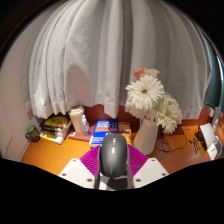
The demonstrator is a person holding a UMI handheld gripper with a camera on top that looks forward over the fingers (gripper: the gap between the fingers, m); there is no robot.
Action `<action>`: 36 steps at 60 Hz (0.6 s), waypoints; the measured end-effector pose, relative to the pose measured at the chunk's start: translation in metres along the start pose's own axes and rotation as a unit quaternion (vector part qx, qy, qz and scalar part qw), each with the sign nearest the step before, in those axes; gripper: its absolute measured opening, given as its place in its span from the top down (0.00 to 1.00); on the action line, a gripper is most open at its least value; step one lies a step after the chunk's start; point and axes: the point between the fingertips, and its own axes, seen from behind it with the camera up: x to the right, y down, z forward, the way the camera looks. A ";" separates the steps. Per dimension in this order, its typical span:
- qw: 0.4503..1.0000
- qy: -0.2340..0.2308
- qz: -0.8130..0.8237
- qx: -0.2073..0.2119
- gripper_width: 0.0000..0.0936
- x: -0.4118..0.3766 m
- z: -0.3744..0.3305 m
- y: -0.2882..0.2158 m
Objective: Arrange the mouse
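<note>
The fingers [113,178] are gripping a grey rounded computer mouse [113,158]; its smooth shell risks slipping onto the orange tabletop [60,155].

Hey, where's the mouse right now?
In the gripper view, the grey mouse sits between the gripper fingers at the near edge of the orange desk, with the vase of white flowers just beyond it to the right.
</note>
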 end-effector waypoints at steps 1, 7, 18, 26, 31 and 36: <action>1.000 0.002 -0.001 -0.007 0.60 0.009 0.006 0.007; 0.998 0.018 -0.001 -0.063 0.60 0.053 0.041 0.068; 0.990 0.004 0.019 -0.136 0.60 0.078 0.098 0.159; 0.985 -0.008 0.018 -0.170 0.60 0.074 0.115 0.200; 0.984 -0.009 0.012 -0.175 0.59 0.074 0.115 0.209; 0.984 -0.010 0.027 -0.174 0.53 0.075 0.114 0.211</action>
